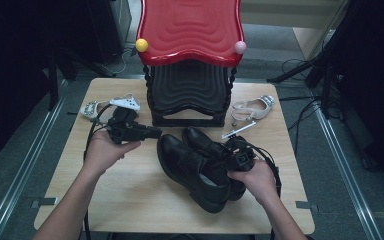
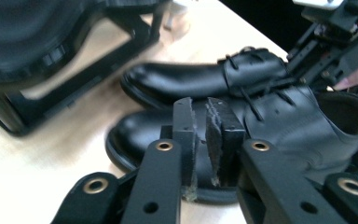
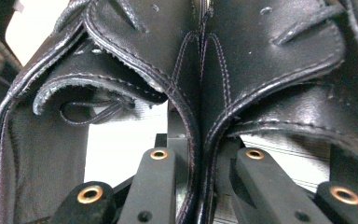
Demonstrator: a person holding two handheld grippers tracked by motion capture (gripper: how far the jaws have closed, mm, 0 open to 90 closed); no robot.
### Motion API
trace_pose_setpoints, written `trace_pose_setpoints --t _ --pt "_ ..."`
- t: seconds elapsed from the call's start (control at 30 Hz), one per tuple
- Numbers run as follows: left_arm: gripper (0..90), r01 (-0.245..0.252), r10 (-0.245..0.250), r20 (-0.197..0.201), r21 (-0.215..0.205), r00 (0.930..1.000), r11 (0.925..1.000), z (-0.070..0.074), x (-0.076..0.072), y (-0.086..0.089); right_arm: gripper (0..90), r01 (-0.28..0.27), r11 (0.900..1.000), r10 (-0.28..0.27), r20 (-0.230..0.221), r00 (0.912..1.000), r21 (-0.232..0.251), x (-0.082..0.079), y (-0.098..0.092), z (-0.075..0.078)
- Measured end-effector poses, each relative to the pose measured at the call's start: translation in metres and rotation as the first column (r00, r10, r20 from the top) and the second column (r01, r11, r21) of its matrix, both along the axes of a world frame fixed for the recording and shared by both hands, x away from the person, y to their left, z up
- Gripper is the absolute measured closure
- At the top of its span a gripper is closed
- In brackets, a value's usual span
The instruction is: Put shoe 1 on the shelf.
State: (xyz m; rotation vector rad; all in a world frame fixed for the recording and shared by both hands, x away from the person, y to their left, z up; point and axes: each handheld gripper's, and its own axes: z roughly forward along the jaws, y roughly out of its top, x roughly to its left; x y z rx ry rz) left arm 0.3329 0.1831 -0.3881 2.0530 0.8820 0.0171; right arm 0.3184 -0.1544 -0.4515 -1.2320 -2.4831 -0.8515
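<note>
Right tool's (image 3: 200, 154) pad tips hidden behind pinched shoe collars (image 3: 198, 93). Black rack (image 2: 37, 56) blurred, cropped at frame edge. Far shoe's (image 1: 205, 142) heel hidden under right hand (image 1: 257, 180).

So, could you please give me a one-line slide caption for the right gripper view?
Right gripper pinching the touching inner collars of two black leather shoes together.

Two glossy black leather shoes (image 1: 200, 162) with black laces lie near the middle of a pale wood-grain desk (image 1: 130, 200). At the far edge stands a black ribbed stool (image 1: 190, 92), with a glossy red rippled stool (image 1: 190, 30) on it. White sandals lie at the far left corner (image 1: 111, 105) and far right corner (image 1: 252, 107).
</note>
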Motion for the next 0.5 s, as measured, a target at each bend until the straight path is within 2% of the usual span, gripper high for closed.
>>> trace_pose_setpoints --t 0.17,0.3,0.5 --pt "84.9 0.025 -0.024 0.032 -0.022 0.9992 0.9994 0.031 0.019 -0.004 82.7 0.014 0.998 -0.014 -0.01 0.9999 0.054 0.0 -0.006 0.012" --pt "85.1 0.032 -0.032 0.07 0.008 0.997 0.9995 0.056 0.031 -0.011 82.7 0.029 0.995 -0.028 -0.019 0.9994 0.1 0.001 -0.013 0.025" --pt "86.1 0.049 -0.049 0.118 0.003 0.9918 0.9988 0.094 0.05 -0.022 82.6 0.04 0.991 -0.044 0.032 0.9985 0.127 0.0 -0.021 0.053"
